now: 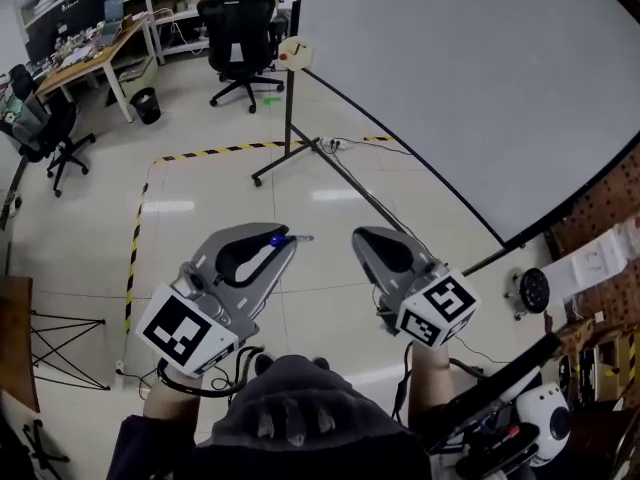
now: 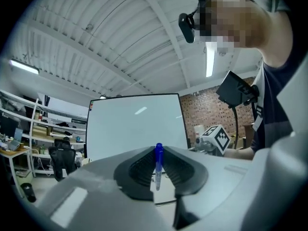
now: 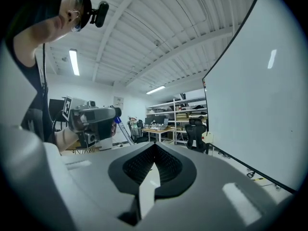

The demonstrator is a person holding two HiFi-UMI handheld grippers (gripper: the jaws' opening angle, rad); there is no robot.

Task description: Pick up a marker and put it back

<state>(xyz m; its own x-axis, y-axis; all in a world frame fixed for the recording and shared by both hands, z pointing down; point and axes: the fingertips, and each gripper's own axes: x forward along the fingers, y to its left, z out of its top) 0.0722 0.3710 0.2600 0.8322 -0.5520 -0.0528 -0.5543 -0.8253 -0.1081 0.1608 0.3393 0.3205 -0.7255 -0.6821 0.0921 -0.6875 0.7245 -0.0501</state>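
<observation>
Pale glossy tiled floor (image 1: 200,198) below, one large white board (image 1: 460,78) alongside; two grippers: left gripper (image 1: 288,239) clamped on one slim blue-capped marker (image 2: 158,165); right gripper (image 1: 360,235) closed, empty.

Lab workshop: large whiteboard (image 1: 470,78) right of the right tool (image 1: 360,236), office chairs (image 1: 240,23) and a cluttered worktop (image 1: 95,53) far ahead, hazard tape (image 1: 215,152) on the floor (image 1: 200,203).

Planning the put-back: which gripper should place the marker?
Left. The left gripper is shut on the marker, so no handover is needed; the right gripper is shut and empty.
</observation>
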